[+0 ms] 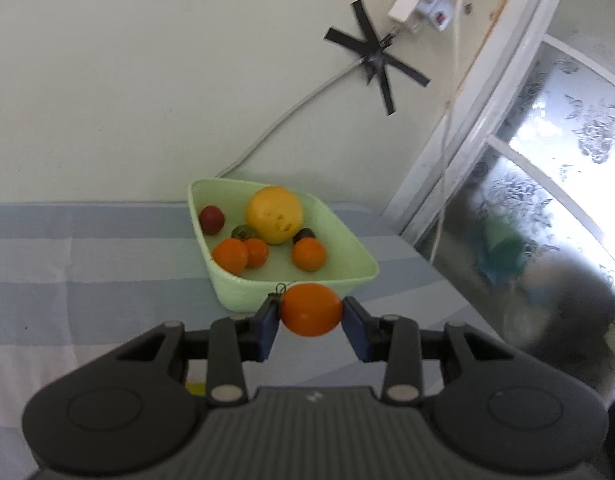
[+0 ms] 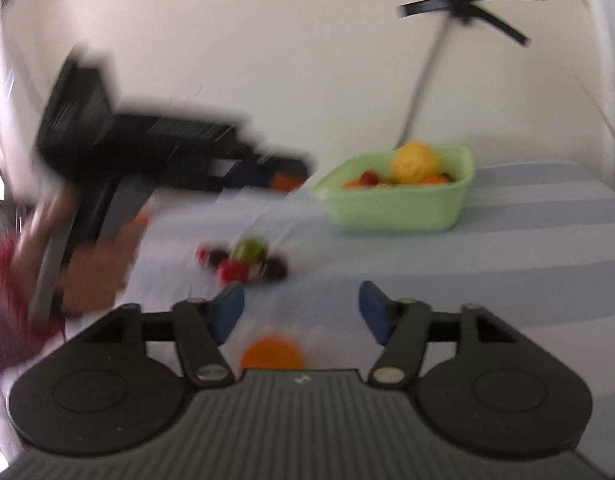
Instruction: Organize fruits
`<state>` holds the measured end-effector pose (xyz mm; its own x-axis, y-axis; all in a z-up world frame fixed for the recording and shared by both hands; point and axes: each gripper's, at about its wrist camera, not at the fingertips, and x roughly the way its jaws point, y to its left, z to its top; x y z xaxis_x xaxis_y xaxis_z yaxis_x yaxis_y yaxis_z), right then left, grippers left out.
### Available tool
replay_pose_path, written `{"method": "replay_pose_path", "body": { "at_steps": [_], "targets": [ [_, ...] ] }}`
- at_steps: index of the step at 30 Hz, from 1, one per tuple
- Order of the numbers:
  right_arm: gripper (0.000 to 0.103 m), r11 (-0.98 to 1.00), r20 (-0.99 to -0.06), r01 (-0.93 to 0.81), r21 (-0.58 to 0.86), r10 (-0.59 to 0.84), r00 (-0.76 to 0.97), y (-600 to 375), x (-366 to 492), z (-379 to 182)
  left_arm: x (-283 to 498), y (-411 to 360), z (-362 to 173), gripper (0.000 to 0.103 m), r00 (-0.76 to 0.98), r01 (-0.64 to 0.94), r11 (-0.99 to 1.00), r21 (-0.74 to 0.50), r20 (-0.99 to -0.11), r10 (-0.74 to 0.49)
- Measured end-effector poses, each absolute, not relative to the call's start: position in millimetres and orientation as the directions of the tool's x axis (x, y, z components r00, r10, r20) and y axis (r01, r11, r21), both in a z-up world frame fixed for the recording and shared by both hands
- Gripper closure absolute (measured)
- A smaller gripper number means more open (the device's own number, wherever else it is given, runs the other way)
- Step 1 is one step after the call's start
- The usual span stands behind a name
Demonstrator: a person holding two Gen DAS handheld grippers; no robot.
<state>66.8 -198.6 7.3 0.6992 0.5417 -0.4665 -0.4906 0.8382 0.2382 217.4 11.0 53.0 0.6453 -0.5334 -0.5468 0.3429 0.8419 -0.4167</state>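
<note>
My left gripper (image 1: 311,312) is shut on an orange fruit (image 1: 311,310), held just in front of the near rim of a light green basket (image 1: 243,292). The basket holds a big yellow fruit (image 1: 274,214), three oranges, a red fruit (image 1: 211,219) and two dark small ones. In the right wrist view the left gripper (image 2: 283,178) shows blurred, left of the basket (image 2: 395,208). My right gripper (image 2: 301,312) is open and empty above the striped cloth. An orange (image 2: 272,354) lies just under it. A cluster of small red, dark and green fruits (image 2: 243,260) lies further ahead.
A blue-and-white striped cloth (image 1: 87,264) covers the surface. A wall with a taped cable (image 1: 375,60) stands behind the basket. A window frame (image 1: 487,120) is at the right. The person's hand (image 2: 95,268) holds the left gripper.
</note>
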Motion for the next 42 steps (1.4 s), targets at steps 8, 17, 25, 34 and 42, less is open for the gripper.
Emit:
{"method": "replay_pose_path", "body": {
  "at_steps": [8, 17, 25, 34, 42],
  "targets": [
    [0.061, 0.839, -0.528, -0.526, 0.137, 0.511, 0.678, -177, 69, -2, 242, 18, 53, 0.068, 0.63, 0.315, 0.824, -0.47, -0.546, -0.552],
    [0.06, 0.929, -0.409, -0.285, 0.236, 0.361, 0.838, -224, 194, 34, 314, -3, 41, 0.069, 0.601, 0.231, 0.822, -0.52, -0.589, -0.541],
    [0.052, 0.952, -0.435, -0.219, 0.214, 0.294, 0.851, -221, 234, 8, 329, -32, 26, 0.048, 0.594, 0.235, 0.866, -0.442, -0.64, -0.488],
    [0.045, 0.927, -0.307, -0.24, 0.289, 0.327, 0.894, -233, 174, 37, 245, -1, 77, 0.048, 0.727, 0.314, 0.889, -0.333, -0.518, -0.451],
    [0.05, 0.875, -0.319, -0.362, 0.321, 0.459, 0.829, -202, 104, 33, 155, 110, 77, 0.048, 0.826, 0.153, 0.923, -0.354, -0.466, -0.316]
  ]
}}
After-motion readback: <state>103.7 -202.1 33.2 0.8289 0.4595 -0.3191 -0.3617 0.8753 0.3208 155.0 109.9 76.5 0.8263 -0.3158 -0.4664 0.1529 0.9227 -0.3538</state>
